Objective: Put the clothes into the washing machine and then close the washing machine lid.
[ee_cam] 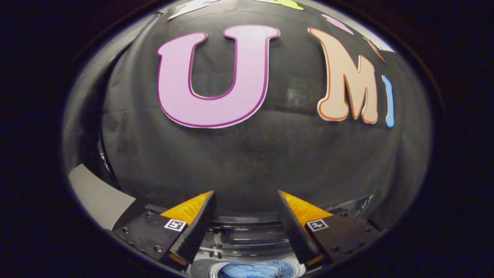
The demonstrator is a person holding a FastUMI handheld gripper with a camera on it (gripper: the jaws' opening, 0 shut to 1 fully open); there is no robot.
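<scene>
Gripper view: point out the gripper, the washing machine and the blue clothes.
gripper [247,216]: gripper view, midway between its open fingertips.
washing machine [247,239]: gripper view, rim behind the drum opening, between the fingers.
blue clothes [254,270]: gripper view, fabric inside the drum.

Black cloth wall [247,162] w/ grey panel [101,197] beside.

Gripper view: the camera rides on the gripper [247,202] and looks forward along its parted, empty fingers [195,227], facing the booth wall [247,162] close ahead. Low between the fingers lies the washing machine [247,239], its open drum [252,269] showing blue cloth directly below.
</scene>
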